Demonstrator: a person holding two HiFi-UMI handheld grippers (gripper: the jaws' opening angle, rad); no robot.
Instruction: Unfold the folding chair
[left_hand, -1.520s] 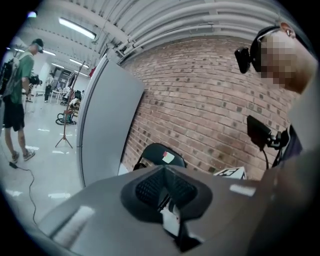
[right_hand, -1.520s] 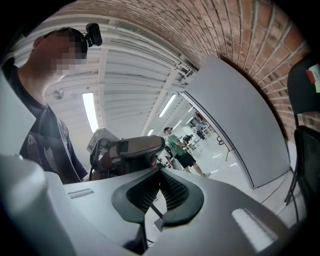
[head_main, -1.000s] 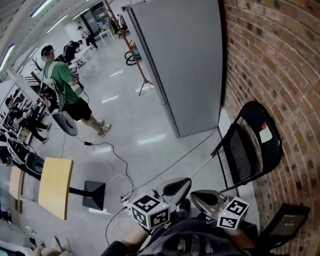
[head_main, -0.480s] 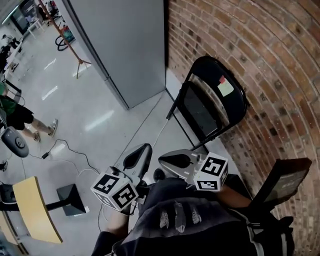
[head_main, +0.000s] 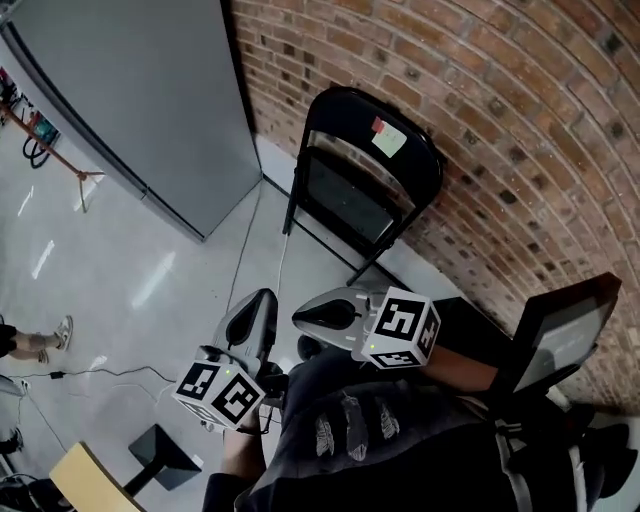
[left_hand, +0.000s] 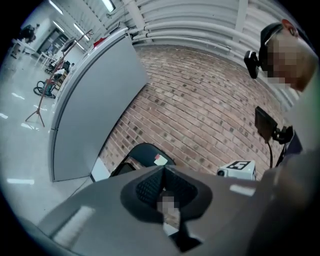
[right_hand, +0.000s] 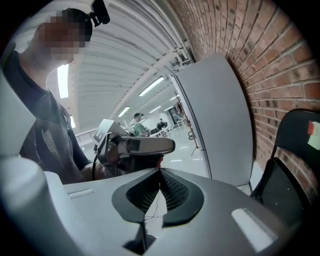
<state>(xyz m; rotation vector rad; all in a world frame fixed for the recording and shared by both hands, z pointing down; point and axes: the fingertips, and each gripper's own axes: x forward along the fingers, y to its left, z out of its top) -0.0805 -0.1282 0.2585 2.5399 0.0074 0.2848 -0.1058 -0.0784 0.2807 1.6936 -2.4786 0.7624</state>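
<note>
1. The folding chair (head_main: 360, 190) is seen folded flat, black, stood on the floor (head_main: 150, 270) and leaned back against the brick wall (head_main: 520, 120).
2. A pale sticker (head_main: 389, 140) is noted on the chair's backrest, near the top.
3. The chair is not touched by either gripper; both are held well short of it, in front of the person's body.
4. Left gripper (head_main: 262, 298): jaws are pressed together, nothing is held between them. It is pointed toward the chair and the wall.
5. Right gripper (head_main: 300, 318): jaws are closed too, nothing is gripped. It is held just beside the left gripper, angled across toward it.
6. A grey partition (head_main: 130, 100) is stood to the left of the chair, meeting the wall.
7. A dark screen (head_main: 555, 335) is seen close to the wall, right of the chair.
8. A cable (head_main: 100, 372) is laid across the floor at lower left.
</note>
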